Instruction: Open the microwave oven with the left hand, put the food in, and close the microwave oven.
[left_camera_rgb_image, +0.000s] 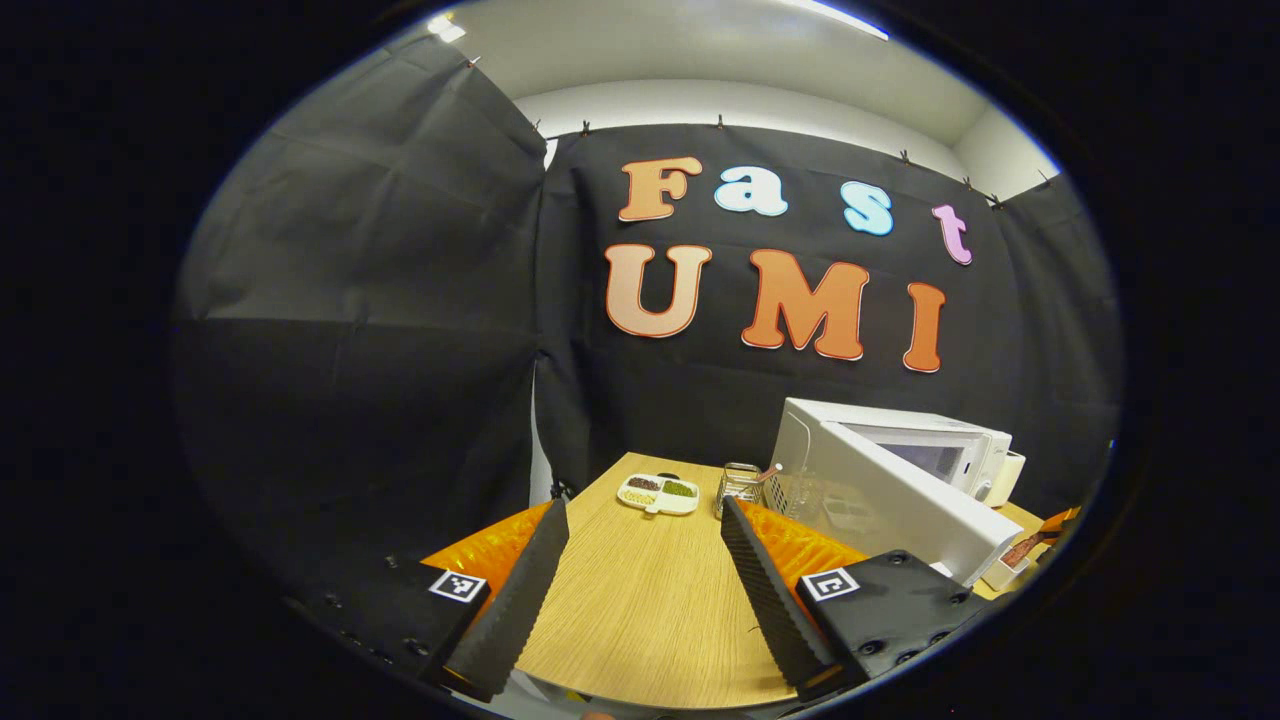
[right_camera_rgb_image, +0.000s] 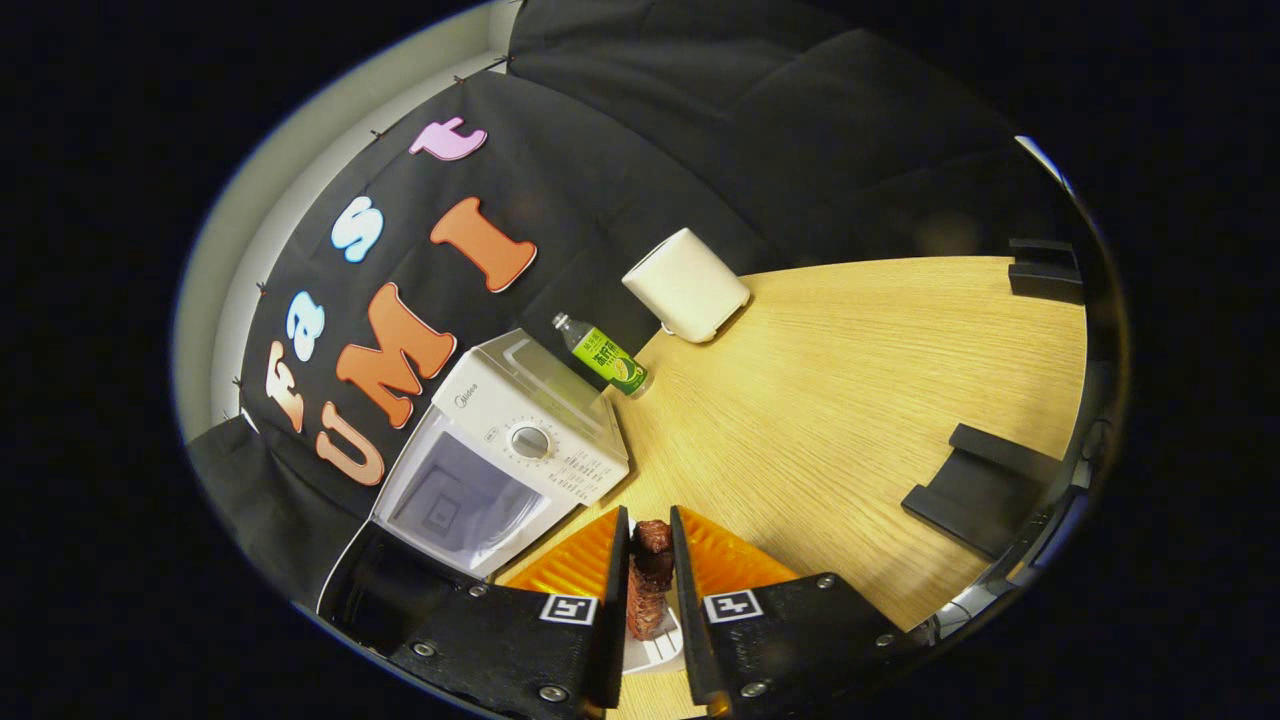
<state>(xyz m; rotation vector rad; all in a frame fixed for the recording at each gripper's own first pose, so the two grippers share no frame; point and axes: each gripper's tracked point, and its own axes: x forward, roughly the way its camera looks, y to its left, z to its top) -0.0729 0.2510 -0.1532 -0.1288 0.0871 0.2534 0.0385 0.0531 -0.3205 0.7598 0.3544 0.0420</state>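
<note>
Microwave oven (right_camera_rgb_image: 505, 455) open; right tool (right_camera_rgb_image: 648, 545) grips food (right_camera_rgb_image: 648, 580).

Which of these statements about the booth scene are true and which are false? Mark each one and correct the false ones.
1. The microwave oven has its door open. True.
2. The right hand-held gripper holds the dark reddish food between its fingers. True.
3. The left hand-held gripper is shut on the microwave door. False: its fingers are spread apart over the bare wooden table, holding nothing.
4. The green bottle lies inside the microwave oven. False: it stands on the table beside the oven.
5. A divided dish of small foods sits at the table's far end. True.
</note>
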